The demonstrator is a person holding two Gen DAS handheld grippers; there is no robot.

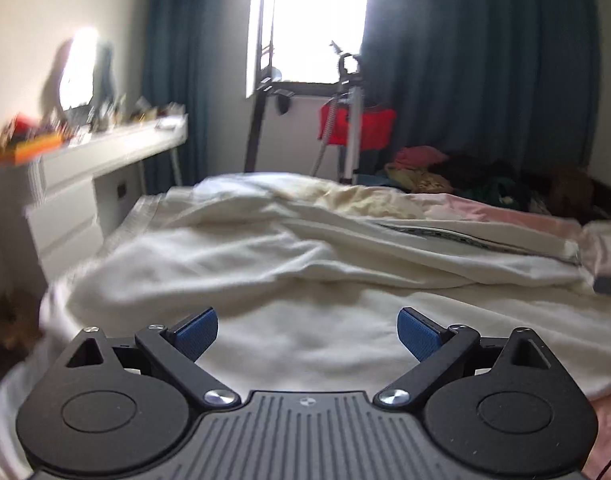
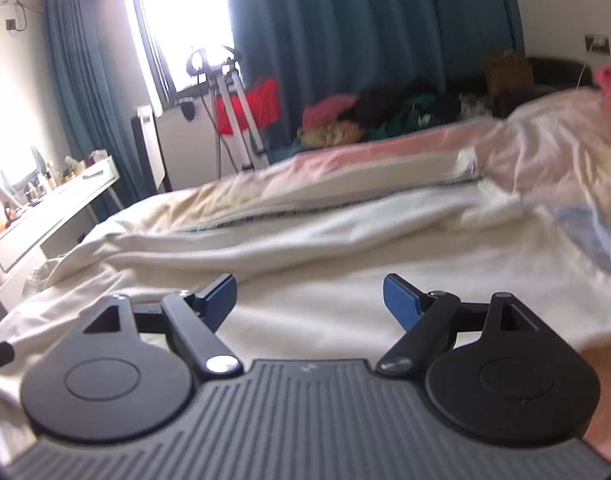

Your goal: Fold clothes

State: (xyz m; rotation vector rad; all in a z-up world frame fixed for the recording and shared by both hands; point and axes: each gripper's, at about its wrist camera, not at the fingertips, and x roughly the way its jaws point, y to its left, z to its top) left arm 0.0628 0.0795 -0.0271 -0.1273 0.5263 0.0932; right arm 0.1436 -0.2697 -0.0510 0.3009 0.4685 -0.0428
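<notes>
Bed [image 1: 545, 220]: one cream garment [image 1: 265, 260], zipper line running left-right. Two grippers, left gripper [image 1: 307, 332] and right gripper [image 2: 309, 300], spread wide, empty.

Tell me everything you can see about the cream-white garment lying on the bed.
The cream-white fleecy garment lies spread and rumpled across the pink-sheeted bed, soft and thick-looking, with long folds running across it. A dark zipper strip edged in white runs along its far side. Both the left tongs and right tongs hover open just above its near edge, holding nothing. Motion blur hides finer detail.
</notes>
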